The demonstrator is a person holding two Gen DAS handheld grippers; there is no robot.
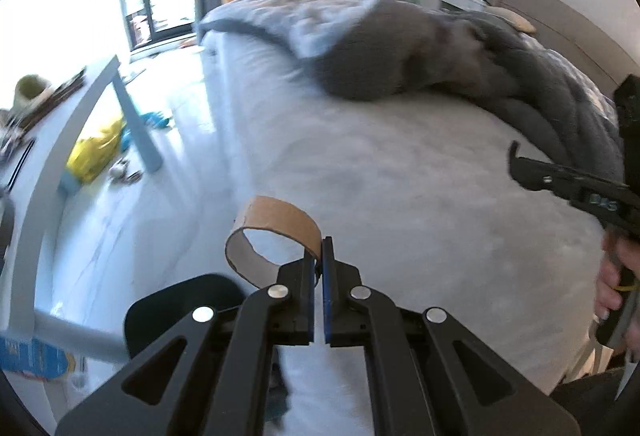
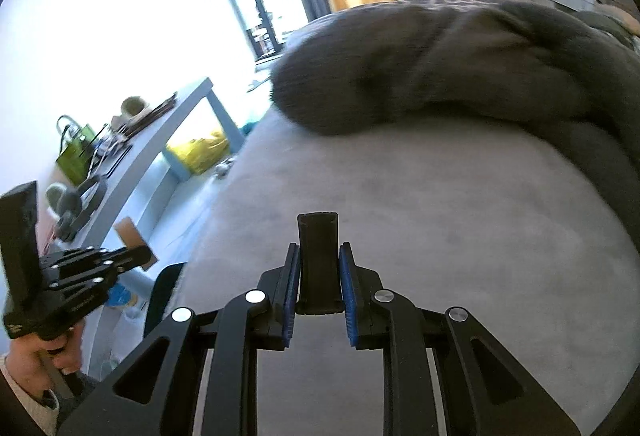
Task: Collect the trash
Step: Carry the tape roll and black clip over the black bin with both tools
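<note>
My left gripper (image 1: 321,248) is shut on the edge of a squashed brown cardboard tube (image 1: 276,224), which sticks out to the left above the near edge of the bed. My right gripper (image 2: 319,252) is shut on a flat black plastic piece (image 2: 319,236) that stands upright between the blue pads (image 2: 292,276). The left wrist view shows the right gripper (image 1: 560,182) at the right edge with the black piece (image 1: 516,164) curving out of it, a hand on its handle. From the right wrist view, the left gripper (image 2: 140,254) and its cardboard tube (image 2: 130,232) are low on the left.
A bed with a pale grey sheet (image 1: 400,176) fills the middle, with a dark grey duvet (image 1: 440,52) bunched at its far side. Left of it stands a pale desk (image 1: 80,108) with clutter, a yellow bag (image 1: 96,152) on the floor beneath, and a black chair (image 1: 180,300) close by.
</note>
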